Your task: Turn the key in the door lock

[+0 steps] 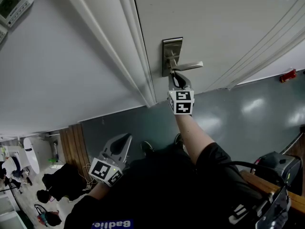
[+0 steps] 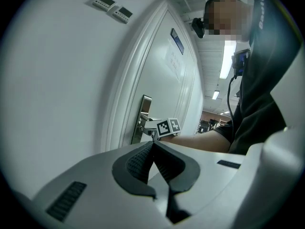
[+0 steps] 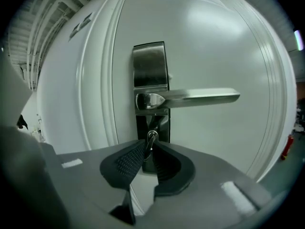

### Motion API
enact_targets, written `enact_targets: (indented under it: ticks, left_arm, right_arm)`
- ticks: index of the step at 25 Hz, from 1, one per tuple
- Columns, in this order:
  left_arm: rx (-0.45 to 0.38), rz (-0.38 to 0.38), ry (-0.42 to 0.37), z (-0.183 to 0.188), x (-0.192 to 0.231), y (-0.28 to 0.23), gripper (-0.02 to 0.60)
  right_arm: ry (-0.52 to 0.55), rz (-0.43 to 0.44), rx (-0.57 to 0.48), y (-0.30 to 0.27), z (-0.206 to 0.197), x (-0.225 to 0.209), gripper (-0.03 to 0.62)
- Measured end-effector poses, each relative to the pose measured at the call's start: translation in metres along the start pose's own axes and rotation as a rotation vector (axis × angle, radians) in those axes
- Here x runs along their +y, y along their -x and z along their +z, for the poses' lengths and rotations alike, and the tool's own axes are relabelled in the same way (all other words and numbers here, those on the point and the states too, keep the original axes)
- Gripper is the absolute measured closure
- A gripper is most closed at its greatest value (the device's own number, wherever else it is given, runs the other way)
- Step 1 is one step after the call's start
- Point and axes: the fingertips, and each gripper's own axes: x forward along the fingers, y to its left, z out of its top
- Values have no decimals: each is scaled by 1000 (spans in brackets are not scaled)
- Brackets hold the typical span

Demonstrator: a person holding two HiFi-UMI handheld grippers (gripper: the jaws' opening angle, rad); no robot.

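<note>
A white door (image 1: 224, 27) carries a steel lock plate (image 3: 150, 66) with a lever handle (image 3: 200, 98) pointing right. Under the handle a key (image 3: 151, 138) on a small ring sits in the keyhole. My right gripper (image 3: 150, 145) has its dark ribbed pads closed on the key's head; the head view shows the right gripper (image 1: 177, 79) right below the handle (image 1: 189, 66). My left gripper (image 1: 123, 138) hangs low and well back from the door. In its own view the left gripper (image 2: 153, 144) is shut with nothing between the pads.
The door frame's moulding (image 1: 138, 56) runs along the left of the lock. Wall control panels (image 2: 112, 8) sit high on the wall to the left of the frame. A red object (image 1: 287, 75) lies at the door's base on the right. Grey-green floor (image 1: 238, 113) spreads below.
</note>
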Motion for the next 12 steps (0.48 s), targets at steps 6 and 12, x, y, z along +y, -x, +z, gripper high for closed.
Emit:
enact_targets:
  ticks: [6,12]
  left_arm:
    - [-12,27,-4,2,10,11,575]
    - [-22,44,14,5,13,18,575]
  right_arm:
    - [-266,73,-43,0,-1,-3,551]
    - [-317,67,-2,-10,-4,-5,565]
